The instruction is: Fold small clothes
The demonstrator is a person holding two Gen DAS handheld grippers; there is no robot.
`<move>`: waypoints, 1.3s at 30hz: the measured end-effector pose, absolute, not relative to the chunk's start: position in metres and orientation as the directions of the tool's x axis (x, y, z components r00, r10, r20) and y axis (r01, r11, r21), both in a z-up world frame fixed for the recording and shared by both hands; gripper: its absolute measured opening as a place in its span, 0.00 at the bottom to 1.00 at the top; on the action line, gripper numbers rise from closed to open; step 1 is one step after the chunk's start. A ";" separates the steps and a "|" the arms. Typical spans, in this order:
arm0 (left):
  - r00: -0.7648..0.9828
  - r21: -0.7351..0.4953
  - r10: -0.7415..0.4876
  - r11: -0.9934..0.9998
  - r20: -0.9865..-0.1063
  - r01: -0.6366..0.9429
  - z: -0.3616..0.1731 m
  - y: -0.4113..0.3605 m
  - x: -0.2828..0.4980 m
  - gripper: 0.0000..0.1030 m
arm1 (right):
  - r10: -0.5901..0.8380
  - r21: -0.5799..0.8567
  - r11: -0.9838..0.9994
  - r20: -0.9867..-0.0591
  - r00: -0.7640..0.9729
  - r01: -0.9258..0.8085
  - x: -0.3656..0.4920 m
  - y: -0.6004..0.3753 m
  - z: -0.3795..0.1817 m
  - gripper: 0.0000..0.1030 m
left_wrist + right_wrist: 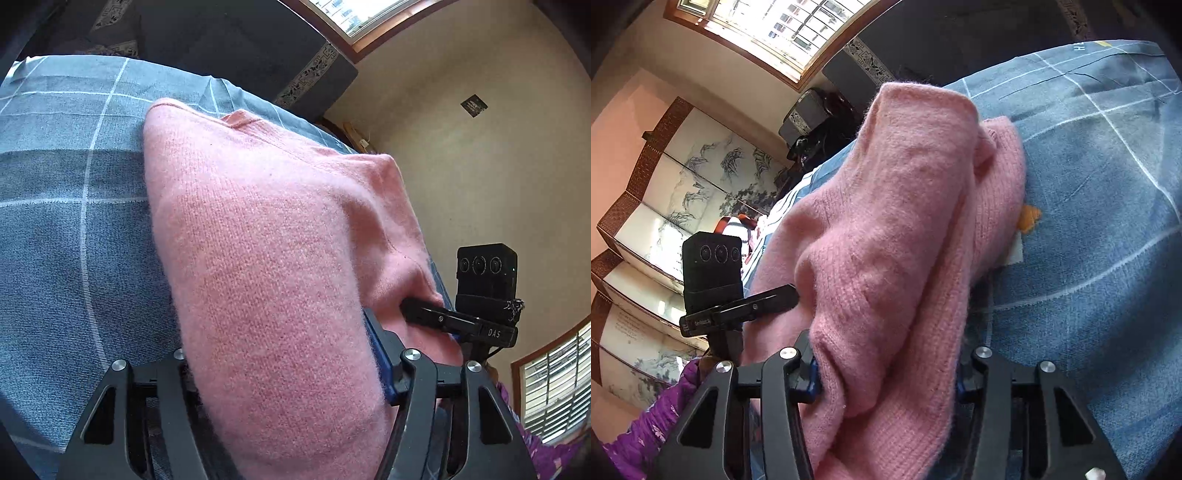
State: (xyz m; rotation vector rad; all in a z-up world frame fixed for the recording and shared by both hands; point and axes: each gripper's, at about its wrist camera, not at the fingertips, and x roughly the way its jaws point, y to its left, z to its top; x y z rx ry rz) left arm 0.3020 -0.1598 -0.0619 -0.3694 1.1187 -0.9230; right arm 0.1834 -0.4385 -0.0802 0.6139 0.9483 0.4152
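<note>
Both tools, left tool (280, 373) and right tool (886, 373), grasp bunched folds of the pink knit sweater (266, 236) over the blue checked bedsheet (74, 229).

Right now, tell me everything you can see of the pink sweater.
The pink sweater is a fuzzy, fine-ribbed knit, bunched into thick folds on the blue checked bedspread. Its bulk fills the space between the fingers of both the left gripper and the right gripper, hiding most of their pads. In the right wrist view one folded part stands up, and a white tag and an orange patch peek out beside its edge.
</note>
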 end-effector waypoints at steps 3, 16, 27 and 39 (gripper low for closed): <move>0.160 -0.656 -0.781 0.602 -0.604 0.456 -0.051 -0.158 0.299 0.52 | 0.573 0.649 0.758 -0.610 0.547 -0.071 0.176 -0.439 -0.072 0.39; 0.267 -0.586 -0.798 0.585 -0.541 0.560 0.061 -0.117 0.228 0.50 | 0.620 0.653 0.720 -0.453 0.641 -0.235 0.122 -0.396 0.033 0.34; 0.334 -0.560 -0.751 0.652 -0.570 0.511 0.057 -0.025 0.100 0.50 | 0.667 0.608 0.710 -0.423 0.613 -0.354 -0.007 -0.314 0.033 0.34; 0.492 -0.399 -0.560 0.825 -0.667 0.399 -0.022 0.015 0.011 0.75 | 0.696 0.724 0.669 -0.532 0.483 -0.168 -0.061 -0.299 -0.096 0.34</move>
